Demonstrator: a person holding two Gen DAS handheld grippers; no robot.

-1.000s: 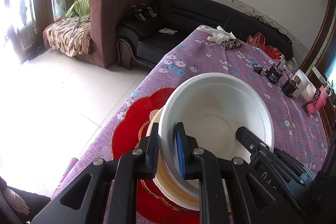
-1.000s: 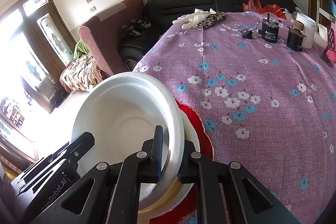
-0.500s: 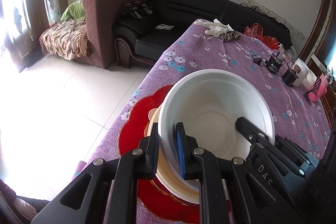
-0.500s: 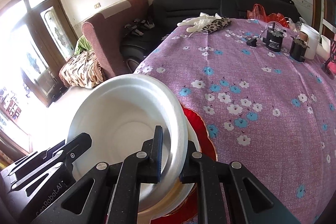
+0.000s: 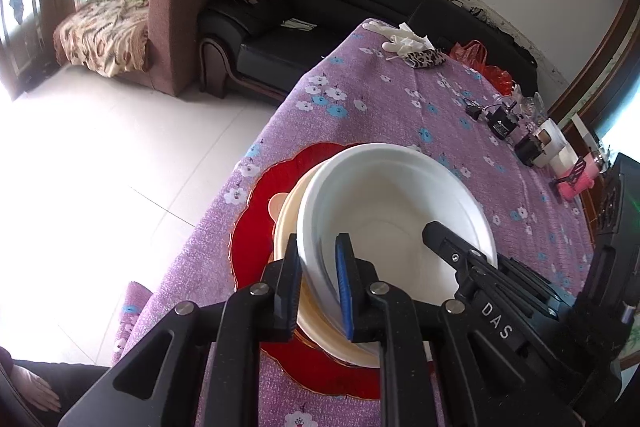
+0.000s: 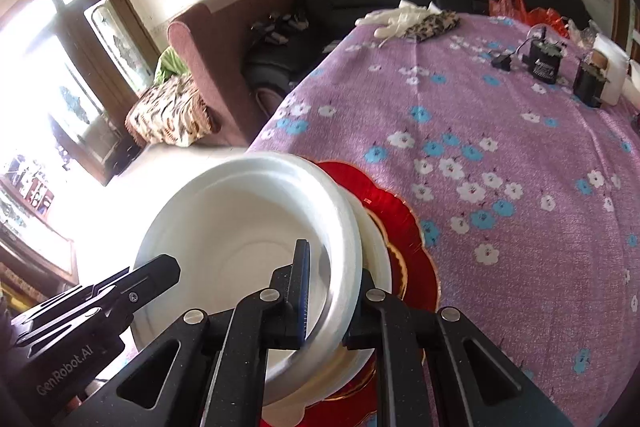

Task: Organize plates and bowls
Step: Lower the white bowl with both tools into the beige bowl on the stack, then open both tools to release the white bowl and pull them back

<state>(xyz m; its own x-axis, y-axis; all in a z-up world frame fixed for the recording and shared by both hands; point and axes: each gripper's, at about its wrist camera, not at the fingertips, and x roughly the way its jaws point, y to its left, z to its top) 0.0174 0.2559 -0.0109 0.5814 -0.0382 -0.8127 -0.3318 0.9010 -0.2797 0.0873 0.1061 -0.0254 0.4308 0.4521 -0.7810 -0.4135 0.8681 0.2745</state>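
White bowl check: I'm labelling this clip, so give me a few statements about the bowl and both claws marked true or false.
1. Both claws grip the white bowl's rim. True: the left claw and the right claw each pinch one side.
2. The bowl is over a red plate. True.
3. The tablecloth is plain green. False: it is purple with flowers.
4. The bowl holds soup. False: it looks empty.
5. A cream bowl sits directly under the white one. True.

White bowl (image 5: 396, 211) lower, nearer red plate (image 5: 256, 227).
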